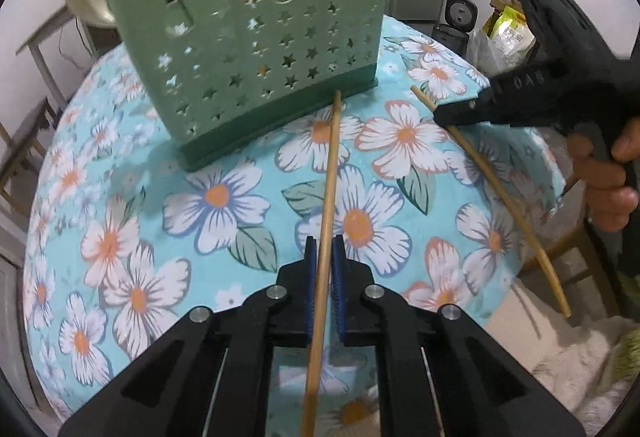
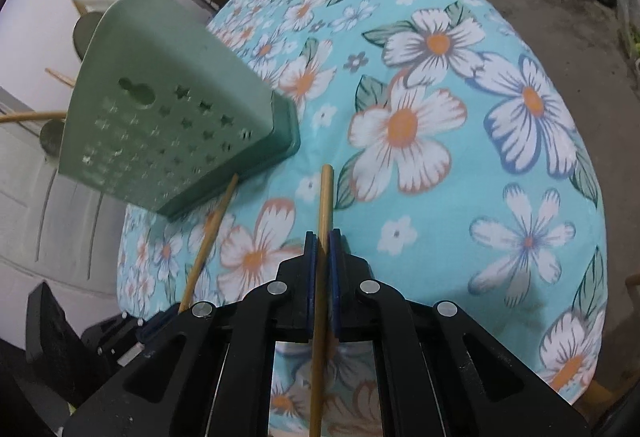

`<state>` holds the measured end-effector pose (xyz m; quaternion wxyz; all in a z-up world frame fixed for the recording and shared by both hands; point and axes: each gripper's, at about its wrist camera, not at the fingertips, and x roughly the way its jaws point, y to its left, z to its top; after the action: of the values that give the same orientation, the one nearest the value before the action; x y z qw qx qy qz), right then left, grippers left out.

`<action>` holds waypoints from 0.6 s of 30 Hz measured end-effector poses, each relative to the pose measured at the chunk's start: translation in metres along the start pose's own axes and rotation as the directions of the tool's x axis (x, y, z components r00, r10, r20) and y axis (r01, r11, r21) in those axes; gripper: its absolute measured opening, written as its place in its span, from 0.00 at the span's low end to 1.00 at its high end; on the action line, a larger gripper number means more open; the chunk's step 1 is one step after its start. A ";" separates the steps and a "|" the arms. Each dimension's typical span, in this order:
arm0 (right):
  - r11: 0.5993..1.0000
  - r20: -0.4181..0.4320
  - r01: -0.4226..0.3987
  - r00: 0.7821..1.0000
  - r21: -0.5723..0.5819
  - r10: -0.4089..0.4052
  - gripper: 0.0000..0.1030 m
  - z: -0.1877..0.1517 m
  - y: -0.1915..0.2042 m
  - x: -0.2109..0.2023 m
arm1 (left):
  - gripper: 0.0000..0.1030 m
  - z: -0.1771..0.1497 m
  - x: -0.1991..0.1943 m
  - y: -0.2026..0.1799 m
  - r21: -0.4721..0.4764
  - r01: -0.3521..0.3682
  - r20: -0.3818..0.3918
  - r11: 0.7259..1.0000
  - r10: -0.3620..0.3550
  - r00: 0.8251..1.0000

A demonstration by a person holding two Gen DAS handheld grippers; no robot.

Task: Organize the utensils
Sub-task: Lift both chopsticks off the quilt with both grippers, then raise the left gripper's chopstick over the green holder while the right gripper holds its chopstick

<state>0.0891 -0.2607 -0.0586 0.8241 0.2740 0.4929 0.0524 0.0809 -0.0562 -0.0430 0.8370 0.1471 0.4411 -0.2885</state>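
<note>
Gripping one chopstick (image 1: pixel 328 197) in your left gripper (image 1: pixel 325 249), you clamp another chopstick (image 2: pixel 323 205) in your right gripper (image 2: pixel 322 241). Both tips point toward the green holder (image 1: pixel 248 49) on the floral tablecloth (image 1: pixel 224 197).

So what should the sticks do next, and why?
Probably lift the left chopstick up toward the top of the green holder. Both grippers, left and right, are shut on a chopstick each, right one, and the left tip sits low against the holder's base, where it can't go in.
</note>
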 end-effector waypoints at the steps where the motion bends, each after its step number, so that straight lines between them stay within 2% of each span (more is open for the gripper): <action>1: 1.000 -0.001 -0.004 1.000 -0.004 0.004 0.06 -0.001 0.000 -0.001 | 0.08 0.003 0.000 0.003 -0.017 0.016 -0.012 1.000 -0.016 1.000; 4: 1.000 -0.011 -0.014 1.000 -0.018 0.013 0.14 0.003 0.003 0.001 | 0.17 0.015 0.002 0.010 -0.064 0.064 -0.014 0.996 -0.065 0.998; 6: 0.999 -0.005 -0.007 1.000 -0.034 0.007 0.19 0.010 0.009 0.004 | 0.19 0.025 0.007 0.011 -0.077 0.082 -0.018 0.994 -0.083 0.996; 8: 0.999 -0.002 0.002 1.000 -0.047 -0.002 0.20 0.014 0.011 0.006 | 0.19 0.035 0.016 0.010 -0.076 0.078 -0.027 0.994 -0.080 0.996; 13: 0.998 0.004 0.014 1.000 -0.053 -0.014 0.19 0.026 0.011 0.014 | 0.19 0.057 0.039 0.004 -0.039 0.051 -0.037 0.998 -0.052 0.998; 18: 0.998 0.023 0.025 0.999 -0.051 -0.023 0.10 0.033 0.009 0.021 | 0.19 0.071 0.057 -0.006 -0.021 -0.005 -0.011 1.000 0.005 1.000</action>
<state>0.1294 -0.2589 -0.0582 0.8369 0.2472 0.4856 0.0522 0.1490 -0.1160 -0.0492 0.8367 0.1410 0.4485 -0.2807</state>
